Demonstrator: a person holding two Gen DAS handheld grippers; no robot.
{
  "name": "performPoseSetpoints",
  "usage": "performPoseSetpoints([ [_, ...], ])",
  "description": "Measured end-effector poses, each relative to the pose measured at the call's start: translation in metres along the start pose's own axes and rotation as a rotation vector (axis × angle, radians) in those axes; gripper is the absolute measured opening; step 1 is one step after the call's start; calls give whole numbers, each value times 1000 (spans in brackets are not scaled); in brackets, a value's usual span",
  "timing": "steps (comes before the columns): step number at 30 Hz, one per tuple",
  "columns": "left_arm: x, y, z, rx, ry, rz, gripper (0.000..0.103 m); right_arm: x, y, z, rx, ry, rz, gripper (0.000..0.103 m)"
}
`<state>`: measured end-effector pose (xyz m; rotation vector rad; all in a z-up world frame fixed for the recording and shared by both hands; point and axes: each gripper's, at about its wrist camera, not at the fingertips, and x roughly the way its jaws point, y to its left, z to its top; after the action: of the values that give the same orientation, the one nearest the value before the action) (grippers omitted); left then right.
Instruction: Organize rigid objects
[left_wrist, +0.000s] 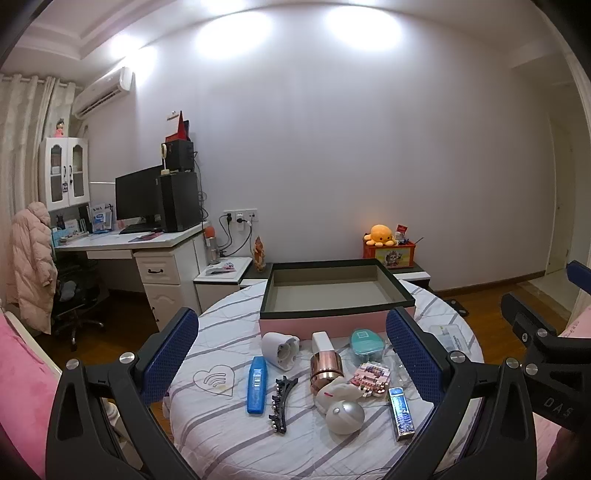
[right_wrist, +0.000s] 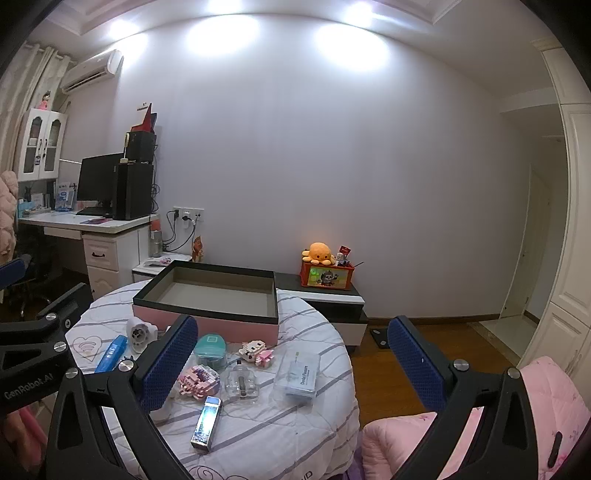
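Two sets of tongs hang above a round bench (left_wrist: 221, 435) with a striped cloth, both spread wide apart and gripping nothing. Between the fingers of the left tongs (left_wrist: 291, 354) the clutter runs left to right: a blue flat case (left_wrist: 256, 384) lying lengthwise, a black hair clip (left_wrist: 280, 402) just beside it, a white tipped-over cup-like holder (left_wrist: 280, 350) farther off, then a rose-gold cylinder (left_wrist: 325, 367) with a white box (left_wrist: 322, 341) behind it. Nearer to those tongs than the cylinder sit a white bunny-shaped piece (left_wrist: 337, 393) and a silvery egg-shaped thing (left_wrist: 345, 417), touching each other. Next comes a pink brick-built figure (left_wrist: 371, 377), a teal lidded case (left_wrist: 367, 345) behind it, and a shiny rectangular bar (left_wrist: 402, 413) close to the right finger. Beyond all of these, at the bench's far edge, stands an open pink box (left_wrist: 325, 295) with a dark rim, its grey inside bare. From the right tongs (right_wrist: 291, 354) the same box (right_wrist: 218, 299) lies ahead and to the left; between their fingers are a clear bottle-shaped piece (right_wrist: 242, 380), a second small brick figure (right_wrist: 256, 353) and a clear plastic case (right_wrist: 299, 373) with a printed card, while the shiny bar (right_wrist: 207, 428) lies nearest. To the right of the right tongs' right-hand finger a pink quilt (right_wrist: 546, 398) covers the bed.
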<state>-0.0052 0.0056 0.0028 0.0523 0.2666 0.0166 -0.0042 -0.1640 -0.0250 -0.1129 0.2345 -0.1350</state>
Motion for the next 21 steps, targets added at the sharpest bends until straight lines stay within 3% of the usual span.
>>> performPoseSetpoints([
  [21, 6, 0, 0, 5, 29, -10, 103, 0, 4, 0, -22, 2, -4, 103],
])
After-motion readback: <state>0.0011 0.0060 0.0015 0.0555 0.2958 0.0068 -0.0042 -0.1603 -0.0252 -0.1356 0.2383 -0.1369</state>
